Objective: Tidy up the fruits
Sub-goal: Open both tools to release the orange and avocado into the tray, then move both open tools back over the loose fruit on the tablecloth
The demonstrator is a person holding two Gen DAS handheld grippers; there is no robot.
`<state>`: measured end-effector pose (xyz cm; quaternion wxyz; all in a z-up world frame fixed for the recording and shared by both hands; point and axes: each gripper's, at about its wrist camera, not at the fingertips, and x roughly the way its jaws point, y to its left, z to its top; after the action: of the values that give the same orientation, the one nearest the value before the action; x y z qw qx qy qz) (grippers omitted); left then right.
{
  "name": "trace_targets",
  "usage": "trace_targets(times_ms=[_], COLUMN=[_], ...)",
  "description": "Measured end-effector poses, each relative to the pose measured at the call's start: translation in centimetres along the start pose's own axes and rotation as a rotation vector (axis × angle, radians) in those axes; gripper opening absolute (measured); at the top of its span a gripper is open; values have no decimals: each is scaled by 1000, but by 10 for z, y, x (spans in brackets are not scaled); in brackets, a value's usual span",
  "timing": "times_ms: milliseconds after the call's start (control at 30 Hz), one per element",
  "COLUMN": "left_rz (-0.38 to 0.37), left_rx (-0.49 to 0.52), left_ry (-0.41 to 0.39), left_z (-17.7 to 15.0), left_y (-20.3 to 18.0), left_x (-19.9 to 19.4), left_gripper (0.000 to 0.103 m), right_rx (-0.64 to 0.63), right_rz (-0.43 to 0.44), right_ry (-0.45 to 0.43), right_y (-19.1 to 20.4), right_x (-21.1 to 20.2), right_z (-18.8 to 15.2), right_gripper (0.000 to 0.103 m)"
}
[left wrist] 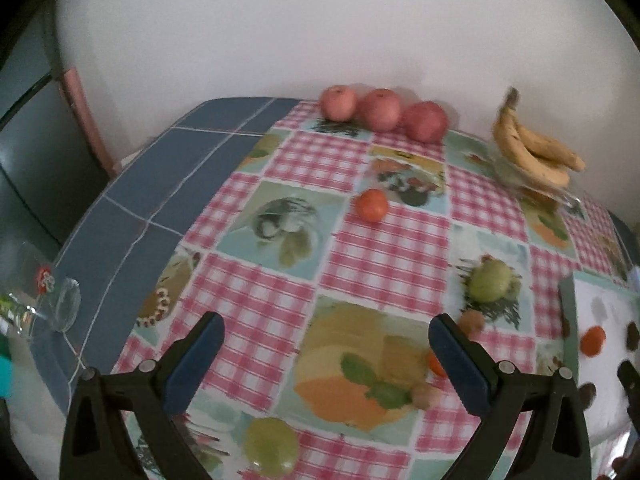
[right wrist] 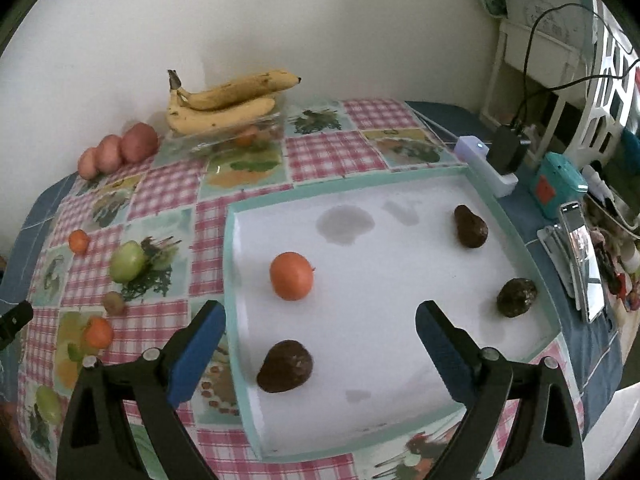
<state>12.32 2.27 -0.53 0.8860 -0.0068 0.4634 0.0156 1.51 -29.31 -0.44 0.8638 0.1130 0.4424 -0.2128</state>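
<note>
My left gripper (left wrist: 326,334) is open and empty above the checked tablecloth. Ahead of it lie an orange fruit (left wrist: 372,205), a green fruit (left wrist: 489,280) and three red apples (left wrist: 380,109) along the wall. Bananas (left wrist: 532,148) rest on a clear dish. My right gripper (right wrist: 320,322) is open and empty over a white tray (right wrist: 400,184) with a teal rim. On the tray lie an orange fruit (right wrist: 291,276) and three dark brown avocados (right wrist: 285,366), (right wrist: 470,227), (right wrist: 517,297).
To the tray's left in the right wrist view are a green fruit (right wrist: 127,261), two small orange fruits (right wrist: 98,333), (right wrist: 78,241) and a small brown fruit (right wrist: 114,302). A glass (left wrist: 60,308) lies at the table's left edge. A power strip (right wrist: 486,164) and a phone (right wrist: 580,256) stand right of the tray.
</note>
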Motion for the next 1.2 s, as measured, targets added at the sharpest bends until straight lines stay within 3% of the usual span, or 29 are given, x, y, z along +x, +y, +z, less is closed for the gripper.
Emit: trace_targets(times_ms=[333, 667, 1000, 1200], left_rz=[22, -13, -108, -160], left_rx=[-199, -201, -226, -246], left_ry=[43, 28, -28, 17], left_z=[14, 19, 27, 29], left_y=[57, 60, 58, 61], left_x=[25, 26, 21, 25], left_gripper=[103, 103, 103, 103], right_rx=[20, -6, -1, -34], right_rz=[65, 107, 164, 184], right_ry=[14, 13, 53, 90], right_y=[6, 24, 38, 59], right_x=[6, 5, 11, 15], right_z=[0, 1, 6, 7], right_gripper=[96, 96, 96, 96])
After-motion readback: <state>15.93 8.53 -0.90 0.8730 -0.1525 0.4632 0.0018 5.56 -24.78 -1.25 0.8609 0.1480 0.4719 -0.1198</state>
